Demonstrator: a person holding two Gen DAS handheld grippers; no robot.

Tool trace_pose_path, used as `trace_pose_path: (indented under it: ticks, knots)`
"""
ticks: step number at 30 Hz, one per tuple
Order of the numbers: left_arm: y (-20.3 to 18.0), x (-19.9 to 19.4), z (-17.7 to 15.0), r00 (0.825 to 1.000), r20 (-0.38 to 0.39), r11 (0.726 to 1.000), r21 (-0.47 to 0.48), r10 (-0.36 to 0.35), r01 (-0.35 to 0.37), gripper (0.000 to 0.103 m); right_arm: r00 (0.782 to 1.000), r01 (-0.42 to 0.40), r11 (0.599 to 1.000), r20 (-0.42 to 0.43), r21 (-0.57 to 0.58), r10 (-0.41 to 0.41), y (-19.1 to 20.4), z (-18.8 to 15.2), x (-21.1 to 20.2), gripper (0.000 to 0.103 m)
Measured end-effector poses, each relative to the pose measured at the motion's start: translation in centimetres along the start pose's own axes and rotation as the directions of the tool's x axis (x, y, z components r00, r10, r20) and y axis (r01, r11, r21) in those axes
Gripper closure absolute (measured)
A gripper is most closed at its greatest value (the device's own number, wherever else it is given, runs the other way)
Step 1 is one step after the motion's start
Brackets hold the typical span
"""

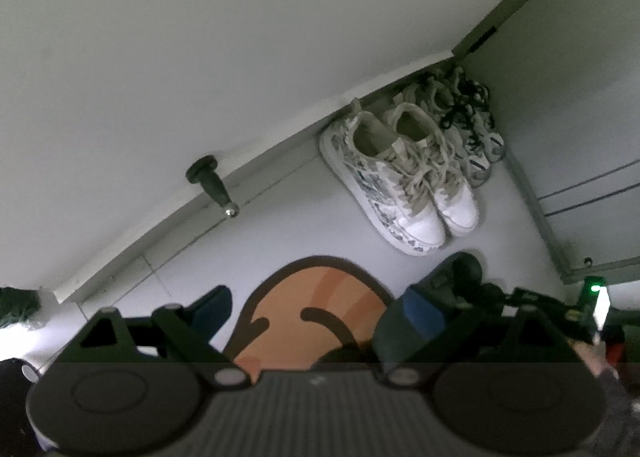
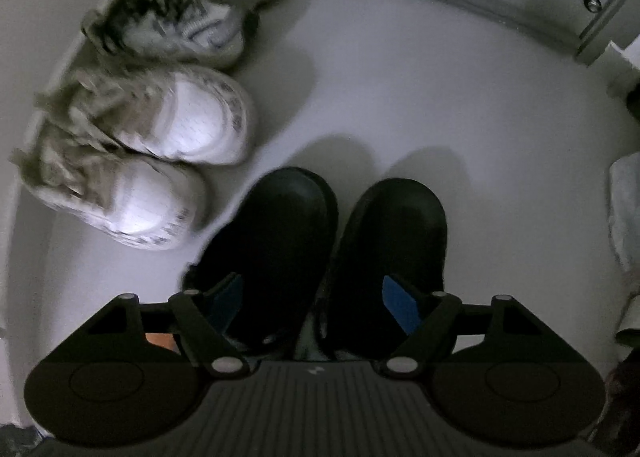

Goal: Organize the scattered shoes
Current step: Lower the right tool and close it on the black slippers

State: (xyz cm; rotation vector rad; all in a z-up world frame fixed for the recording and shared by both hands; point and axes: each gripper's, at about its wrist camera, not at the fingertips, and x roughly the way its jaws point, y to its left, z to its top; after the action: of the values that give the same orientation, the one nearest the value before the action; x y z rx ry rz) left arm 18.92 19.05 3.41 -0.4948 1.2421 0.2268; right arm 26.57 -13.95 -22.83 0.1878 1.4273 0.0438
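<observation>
Right tongs [image 2: 314,303] straddle black shoes [image 2: 320,249]; left tongs [image 1: 316,311] wide; no legible writing.

Right wrist view: heels of the black shoes [image 2: 324,253] are hidden behind the gripper body; whether the fingers [image 2: 402,307] touch them cannot be told. White sneakers [image 2: 160,153] are motion-blurred. Left wrist view: orange mat [image 1: 308,321] is cut off below; rear dark-laced shoes [image 1: 474,125] are partly concealed.

Pale floor [image 2: 400,77] with white sneakers [image 2: 160,153], black shoes [image 2: 320,241], orange mat [image 1: 312,321].
</observation>
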Motion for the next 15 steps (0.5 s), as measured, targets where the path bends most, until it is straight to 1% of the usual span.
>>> trace_pose_path:
  ticks: [4,5,7,10,11,13,14,15]
  knots:
    - [0.5,0.0,0.0,1.0,-0.005,1.0,-0.013,0.004,-0.004,0.009,0.999,0.035,0.999,-0.035,-0.023,-0.035,0.3,-0.4,1.5,0.025]
    - [0.7,0.0,0.0,1.0,-0.005,1.0,-0.017,0.005,-0.005,0.009,0.998,0.039,0.999,-0.042,-0.029,-0.04,0.4,-0.5,1.8,0.028]
    - [0.9,0.0,0.1,1.0,-0.006,1.0,-0.024,0.006,-0.007,0.009,0.998,0.041,0.999,-0.055,-0.031,-0.042,0.4,-0.5,2.3,0.03]
    - [1.0,0.1,0.2,1.0,-0.01,1.0,-0.027,0.006,-0.006,0.009,0.995,0.044,0.998,-0.09,-0.039,-0.047,0.9,-0.7,3.5,0.033]
    - [1.0,0.1,0.2,1.0,-0.011,1.0,-0.027,0.006,-0.006,0.009,0.993,0.044,0.998,-0.108,-0.046,-0.049,1.1,-0.8,4.1,0.035]
    - [0.7,0.1,0.2,1.0,-0.004,1.0,-0.008,0.016,-0.016,0.009,0.989,0.05,0.997,-0.136,-0.055,-0.057,1.3,-1.0,5.0,0.049]
    - [0.4,0.0,0.2,1.0,0.003,1.0,0.011,0.027,-0.027,0.009,0.988,0.049,0.998,-0.146,-0.051,-0.056,1.1,-1.1,5.4,0.061]
    - [0.1,-0.1,0.2,0.999,0.011,0.999,0.03,0.038,-0.038,0.009,0.988,0.039,0.998,-0.151,-0.04,-0.044,0.9,-1.2,5.6,0.071]
